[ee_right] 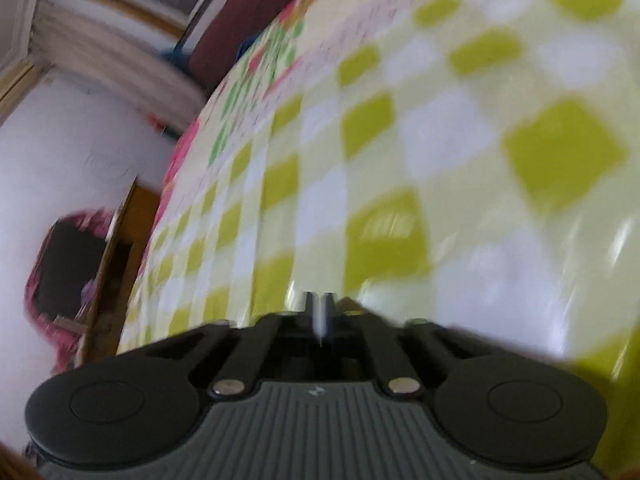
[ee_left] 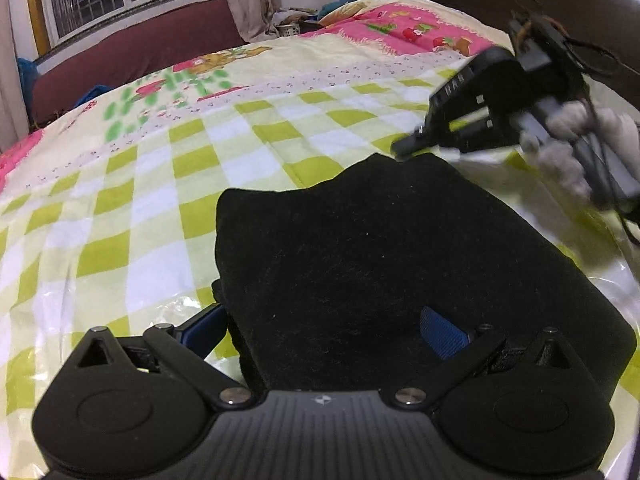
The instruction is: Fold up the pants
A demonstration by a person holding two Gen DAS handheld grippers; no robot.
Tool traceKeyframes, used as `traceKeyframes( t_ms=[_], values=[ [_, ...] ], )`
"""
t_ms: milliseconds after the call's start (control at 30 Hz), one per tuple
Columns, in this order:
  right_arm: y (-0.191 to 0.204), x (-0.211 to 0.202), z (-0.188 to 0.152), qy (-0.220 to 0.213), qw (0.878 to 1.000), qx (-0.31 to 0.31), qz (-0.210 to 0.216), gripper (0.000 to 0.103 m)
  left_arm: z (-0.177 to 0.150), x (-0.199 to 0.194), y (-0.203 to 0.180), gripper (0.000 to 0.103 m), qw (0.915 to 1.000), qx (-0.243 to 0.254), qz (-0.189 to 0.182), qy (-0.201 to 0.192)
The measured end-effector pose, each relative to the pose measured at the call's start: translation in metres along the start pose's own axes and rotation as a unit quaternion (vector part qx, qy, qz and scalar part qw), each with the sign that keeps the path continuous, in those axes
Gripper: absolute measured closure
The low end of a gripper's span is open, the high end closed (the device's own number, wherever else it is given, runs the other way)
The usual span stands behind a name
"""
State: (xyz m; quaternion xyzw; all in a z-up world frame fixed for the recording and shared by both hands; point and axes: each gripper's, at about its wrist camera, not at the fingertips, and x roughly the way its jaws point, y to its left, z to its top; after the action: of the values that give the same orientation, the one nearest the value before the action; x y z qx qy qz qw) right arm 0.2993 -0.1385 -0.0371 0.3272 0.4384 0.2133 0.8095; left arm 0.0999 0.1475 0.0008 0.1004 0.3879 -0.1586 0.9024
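**Pants folded on bed, left open, right shut**

Left gripper (ee_left: 326,330) spread wide, blue pads straddling folded black fabric pants (ee_left: 380,264) on the green-checked quilt (ee_left: 160,184). Right gripper (ee_right: 319,304) fully closed, empty, at the pants' far corner.

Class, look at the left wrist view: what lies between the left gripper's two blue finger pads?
The black folded pants lie between the left gripper's blue pads, which stand wide apart on either side of the near edge. Only the left wrist view shows it.
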Motion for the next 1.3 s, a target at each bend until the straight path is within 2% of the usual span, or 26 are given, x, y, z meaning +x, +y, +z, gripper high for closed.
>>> traceKeyframes(
  t_ms=[67, 167, 233, 267, 300, 400, 433, 467, 500, 533, 600, 667, 767, 867, 967, 1133, 1300],
  values=[
    [0.004, -0.017, 0.001, -0.006, 1.000, -0.003, 0.015, 0.096, 0.002, -0.002, 0.000, 0.000, 0.9999, -0.010, 0.003, 0.005],
    [0.019, -0.046, -0.025, 0.019, 0.997, -0.067, 0.034, 0.094, 0.005, -0.011, -0.003, 0.000, 0.9996, -0.021, 0.018, 0.000],
    [0.025, -0.064, -0.053, 0.031, 0.994, -0.102, 0.015, 0.084, 0.005, -0.021, -0.007, 0.000, 0.9990, -0.025, 0.034, -0.011],
    [0.025, -0.074, -0.065, 0.033, 0.993, -0.111, 0.005, 0.074, 0.005, -0.028, -0.009, 0.000, 0.9986, -0.029, 0.043, -0.014],
    [0.026, -0.083, -0.078, 0.031, 0.992, -0.118, 0.001, 0.071, 0.004, -0.034, -0.011, 0.000, 0.9978, -0.035, 0.054, -0.015],
    [0.035, -0.102, -0.114, 0.020, 0.988, -0.156, 0.001, 0.070, -0.004, -0.050, -0.016, 0.000, 0.9942, -0.065, 0.081, -0.028],
    [0.040, -0.103, -0.125, 0.019, 0.984, -0.175, -0.007, 0.067, -0.008, -0.052, -0.019, 0.000, 0.9929, -0.078, 0.085, -0.027],
    [0.043, -0.098, -0.137, 0.025, 0.980, -0.193, -0.026, 0.058, -0.012, -0.049, -0.022, 0.000, 0.9917, -0.083, 0.096, -0.018],
    [0.046, -0.085, -0.143, 0.042, 0.977, -0.205, -0.045, 0.054, -0.014, -0.044, -0.025, 0.000, 0.9906, -0.081, 0.110, -0.009],
    [0.045, -0.076, -0.148, 0.049, 0.973, -0.218, -0.065, 0.054, -0.017, -0.039, -0.028, 0.000, 0.9896, -0.080, 0.119, 0.002],
    [0.049, -0.073, -0.150, 0.050, 0.968, -0.226, -0.093, 0.052, -0.021, -0.033, -0.026, 0.000, 0.9877, -0.104, 0.115, 0.017],
    [0.061, -0.089, -0.147, 0.030, 0.970, -0.224, -0.087, 0.054, -0.019, -0.037, -0.023, 0.000, 0.9834, -0.134, 0.120, 0.021],
    [0.079, -0.115, -0.150, -0.002, 0.966, -0.249, -0.068, 0.053, -0.017, -0.050, -0.030, 0.000, 0.9805, -0.139, 0.138, 0.007],
    [0.084, -0.114, -0.160, 0.011, 0.964, -0.256, -0.078, 0.054, -0.019, -0.053, -0.038, 0.000, 0.9781, -0.132, 0.161, 0.005],
    [0.083, -0.112, -0.170, 0.022, 0.965, -0.251, -0.077, 0.053, -0.022, -0.063, -0.041, 0.000, 0.9765, -0.140, 0.164, 0.002],
    [0.089, -0.102, -0.185, 0.030, 0.952, -0.281, -0.118, 0.053, -0.028, -0.062, -0.046, 0.000, 0.9737, -0.144, 0.176, 0.012],
    [0.091, -0.118, -0.186, 0.022, 0.960, -0.261, -0.100, 0.053, -0.029, -0.069, -0.050, 0.000, 0.9727, -0.150, 0.176, 0.008]
  ],
)
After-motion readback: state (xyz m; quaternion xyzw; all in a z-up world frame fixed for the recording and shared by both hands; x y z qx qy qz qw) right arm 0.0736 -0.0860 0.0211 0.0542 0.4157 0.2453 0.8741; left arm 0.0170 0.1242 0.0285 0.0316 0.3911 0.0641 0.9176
